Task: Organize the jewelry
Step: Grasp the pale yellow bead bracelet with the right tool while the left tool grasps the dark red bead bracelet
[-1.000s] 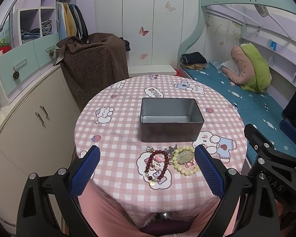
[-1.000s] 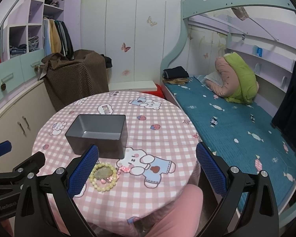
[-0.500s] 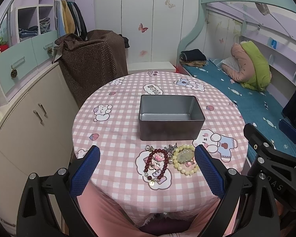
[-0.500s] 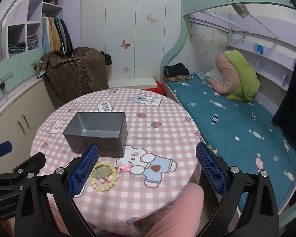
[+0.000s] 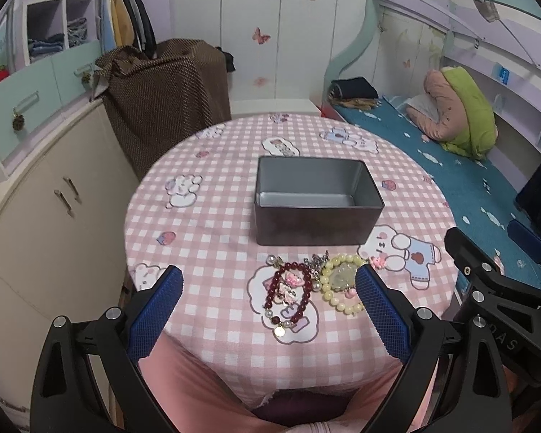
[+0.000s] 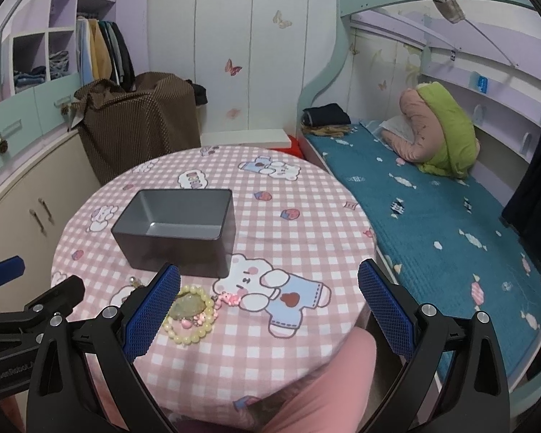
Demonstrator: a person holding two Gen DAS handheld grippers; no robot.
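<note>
Left wrist view
Left tool (image 5: 268, 303): jaws spread wide, nothing between them, held above the near edge of the bench.
Bench (image 5: 212, 223): round, covered with a pink checked cloth printed with cartoon animals.
Grey tin (image 5: 315, 204): open-topped, rectangular, at the middle of the bench; nothing visible inside.
Red bead bracelet (image 5: 288, 294): lies flat on the cloth in front of the tin, with pink charms inside its loop and a small disc hanging at the near end.
Yellow bead bracelet (image 5: 341, 283): flat, just right of the red one, a pale green stone at its centre; its right side is hidden behind the right finger pad.
Silver piece (image 5: 315, 261): small, between the two bracelets and the tin; kind cannot be told.
Right tool (image 5: 501, 288): black frame seen at the right edge.

Right wrist view
Right tool (image 6: 268, 305): jaws wide apart, holding nothing, above the bench's near right part.
Yellow bead bracelet (image 6: 193, 315): just beside the left finger pad (image 6: 151, 312), partly behind it.
Grey tin (image 6: 178, 231): beyond the bracelet, left of centre.
Bed (image 6: 432, 209): right of the bench, teal cover.
</note>
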